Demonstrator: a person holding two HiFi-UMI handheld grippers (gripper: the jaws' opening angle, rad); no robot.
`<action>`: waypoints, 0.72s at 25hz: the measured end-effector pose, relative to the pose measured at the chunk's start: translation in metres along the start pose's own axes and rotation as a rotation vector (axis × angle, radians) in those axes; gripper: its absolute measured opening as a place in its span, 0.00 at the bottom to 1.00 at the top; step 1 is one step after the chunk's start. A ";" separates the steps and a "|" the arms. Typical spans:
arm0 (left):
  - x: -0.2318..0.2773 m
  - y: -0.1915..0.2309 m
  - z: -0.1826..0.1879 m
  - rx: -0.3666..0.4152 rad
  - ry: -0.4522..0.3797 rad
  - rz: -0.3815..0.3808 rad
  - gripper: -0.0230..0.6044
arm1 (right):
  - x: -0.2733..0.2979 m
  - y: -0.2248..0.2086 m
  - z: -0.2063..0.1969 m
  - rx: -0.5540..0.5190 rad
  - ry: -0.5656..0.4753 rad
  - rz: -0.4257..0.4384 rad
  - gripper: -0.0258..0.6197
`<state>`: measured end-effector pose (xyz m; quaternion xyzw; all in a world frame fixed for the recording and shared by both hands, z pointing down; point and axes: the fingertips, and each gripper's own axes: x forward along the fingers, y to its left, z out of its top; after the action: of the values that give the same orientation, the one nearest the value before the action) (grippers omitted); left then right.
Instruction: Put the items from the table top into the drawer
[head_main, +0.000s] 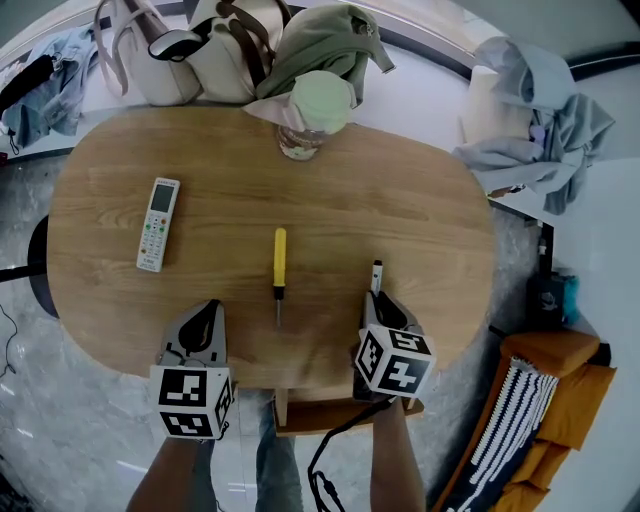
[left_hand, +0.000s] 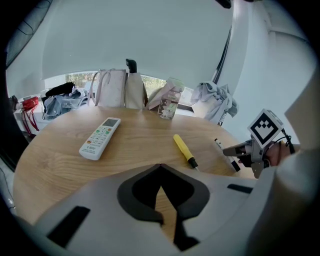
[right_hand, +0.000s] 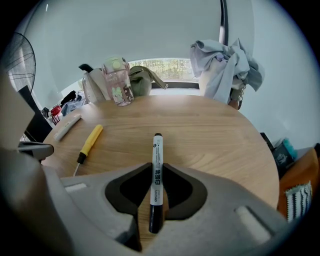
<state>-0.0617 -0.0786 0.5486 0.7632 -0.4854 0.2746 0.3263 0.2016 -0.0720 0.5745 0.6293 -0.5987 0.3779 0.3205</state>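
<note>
The marker (right_hand: 157, 150) is clamped between the jaws of the right gripper (right_hand: 156, 172), lying on the bench (head_main: 400, 200). The jaws of the left gripper (left_hand: 160, 167) are held together, with nothing gripped.

Desk (head_main: 420, 210): pale oak grain. Screwdriver (head_main: 280, 262): yellow handle, black collar. Remote (head_main: 158, 223) near left edge: white, coloured buttons. Marker (right_hand: 156, 167): white barrel, black ends, black print. Cup (head_main: 320, 105) at far edge: clear, pale green lid. Left gripper (head_main: 207, 310), right gripper (head_main: 378, 298): grey, cubes patterned in black-and-white squares.
</note>
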 end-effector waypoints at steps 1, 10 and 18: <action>-0.001 -0.001 -0.001 0.000 0.001 0.000 0.02 | -0.002 0.000 0.001 0.000 -0.003 0.001 0.15; -0.008 -0.013 -0.004 0.027 -0.002 -0.015 0.02 | -0.023 -0.007 -0.004 0.029 -0.020 -0.011 0.15; -0.018 -0.030 -0.005 0.080 -0.004 -0.043 0.02 | -0.048 -0.021 -0.020 0.076 -0.037 -0.035 0.15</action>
<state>-0.0410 -0.0551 0.5318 0.7865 -0.4582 0.2852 0.3002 0.2209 -0.0283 0.5444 0.6581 -0.5788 0.3830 0.2918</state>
